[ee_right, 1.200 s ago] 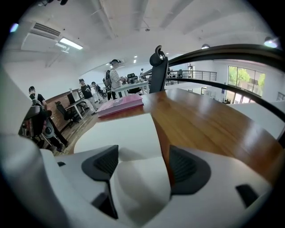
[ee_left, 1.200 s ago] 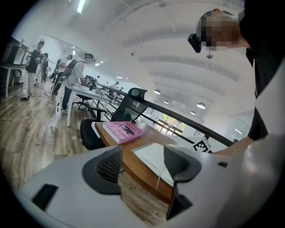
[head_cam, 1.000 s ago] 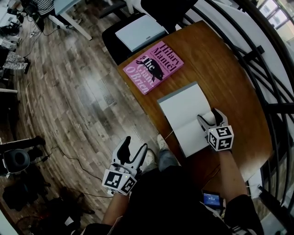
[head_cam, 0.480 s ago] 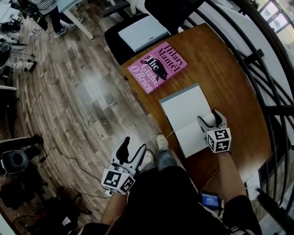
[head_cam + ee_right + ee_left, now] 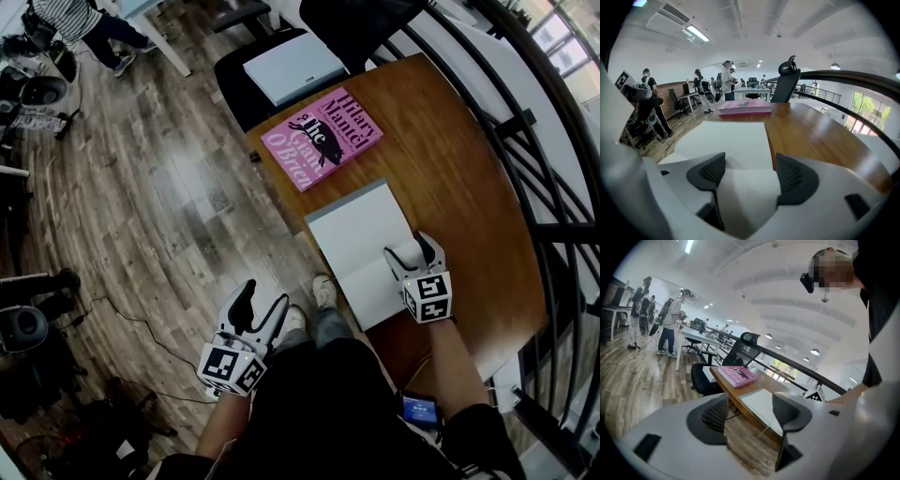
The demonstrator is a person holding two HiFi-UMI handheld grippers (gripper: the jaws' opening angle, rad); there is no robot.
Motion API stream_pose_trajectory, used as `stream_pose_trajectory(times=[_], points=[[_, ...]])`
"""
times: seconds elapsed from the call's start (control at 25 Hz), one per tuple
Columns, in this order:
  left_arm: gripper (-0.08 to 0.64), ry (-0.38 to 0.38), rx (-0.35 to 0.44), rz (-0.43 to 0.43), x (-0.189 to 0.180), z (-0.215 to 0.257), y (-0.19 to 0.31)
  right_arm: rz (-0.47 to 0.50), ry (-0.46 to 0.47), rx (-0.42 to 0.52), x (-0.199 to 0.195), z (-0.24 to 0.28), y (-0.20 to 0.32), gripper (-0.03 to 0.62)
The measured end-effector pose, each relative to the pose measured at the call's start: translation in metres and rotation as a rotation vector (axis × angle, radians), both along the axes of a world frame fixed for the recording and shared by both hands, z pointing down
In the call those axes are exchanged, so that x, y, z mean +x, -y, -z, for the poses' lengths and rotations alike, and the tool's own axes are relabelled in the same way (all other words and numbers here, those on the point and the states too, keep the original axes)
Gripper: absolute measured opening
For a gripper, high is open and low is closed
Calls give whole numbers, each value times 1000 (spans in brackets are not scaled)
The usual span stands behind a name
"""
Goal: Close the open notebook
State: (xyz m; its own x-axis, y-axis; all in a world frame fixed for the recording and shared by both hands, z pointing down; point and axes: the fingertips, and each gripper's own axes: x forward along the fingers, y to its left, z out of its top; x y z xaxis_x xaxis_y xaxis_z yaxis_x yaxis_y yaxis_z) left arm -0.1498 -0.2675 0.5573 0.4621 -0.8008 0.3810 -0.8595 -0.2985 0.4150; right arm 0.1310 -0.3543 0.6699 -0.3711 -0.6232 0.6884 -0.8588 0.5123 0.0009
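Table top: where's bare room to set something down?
Free: the wide bare strip of table between the open notebook and the edge by the railing, running on past the pink book to the far corner. Crowded: the edge by the floor, where book and notebook lie in line; the right hand-held gripper sits on the notebook's near end.
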Motion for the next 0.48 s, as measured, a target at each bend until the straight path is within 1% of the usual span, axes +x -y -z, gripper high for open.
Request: stream_pose_trajectory(times=[0.24,0.48], points=[[298,-16,2,-7,1,0,-1,48,5,-14,-24,0,-10,337],[298,-23,-9,-4,-7,-6,-7,52,-6,-24,-39,-1,-15,337]])
